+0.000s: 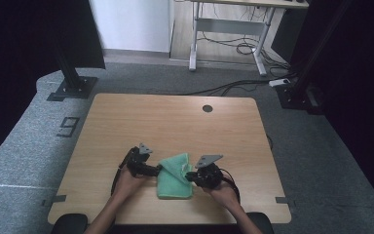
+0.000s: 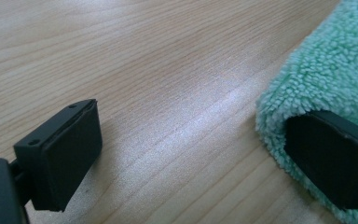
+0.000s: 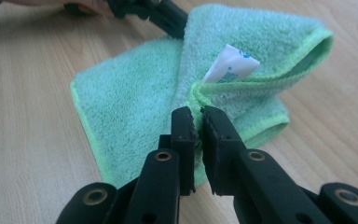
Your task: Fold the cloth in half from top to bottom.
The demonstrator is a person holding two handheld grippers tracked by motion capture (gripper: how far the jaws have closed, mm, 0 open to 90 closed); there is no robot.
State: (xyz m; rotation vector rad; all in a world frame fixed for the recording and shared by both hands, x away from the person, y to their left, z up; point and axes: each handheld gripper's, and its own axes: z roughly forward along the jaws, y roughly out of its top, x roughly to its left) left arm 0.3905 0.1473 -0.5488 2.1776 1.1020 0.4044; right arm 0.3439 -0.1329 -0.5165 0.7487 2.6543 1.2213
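Green microfibre cloth [image 1: 175, 176] lies on the wooden bench [image 1: 126, 122], near the front edge and about mid-width, between the two tools. It's partly folded: bottom layer flat, upper layer lifted and doubled over, w/ a white care label [image 3: 230, 65] poking out of the fold. Bright green stitched hem runs round the edges.

Right tool [image 3: 198, 122] is at the cloth's right side in the high view. Its jaws are pinched together on the hem at the folded corner; in the right gripper view the edge sits squeezed between the two black pads, cloth spreading away beyond them. So right = clamped on cloth, and the held corner is raised a bit off the bottom layer.

Left tool [image 2: 189, 156] is at the cloth's left edge. Jaws stand wide apart. One pad [image 2: 65, 158] sits over bare wood, well clear of the fabric; the other pad [image 2: 335, 156] is right against the cloth's rolled edge, pile bulging round it. Nothing squeezed between them, so left = apart, gripping nothing. Can't tell if the far pad presses down on the cloth or just touches it.

Person's forearms come in from the bottom of the high view, one hand on each tool. A round cable hole [image 1: 207, 108] sits at the bench's far edge. Grey carpet [image 1: 24, 146] around it.
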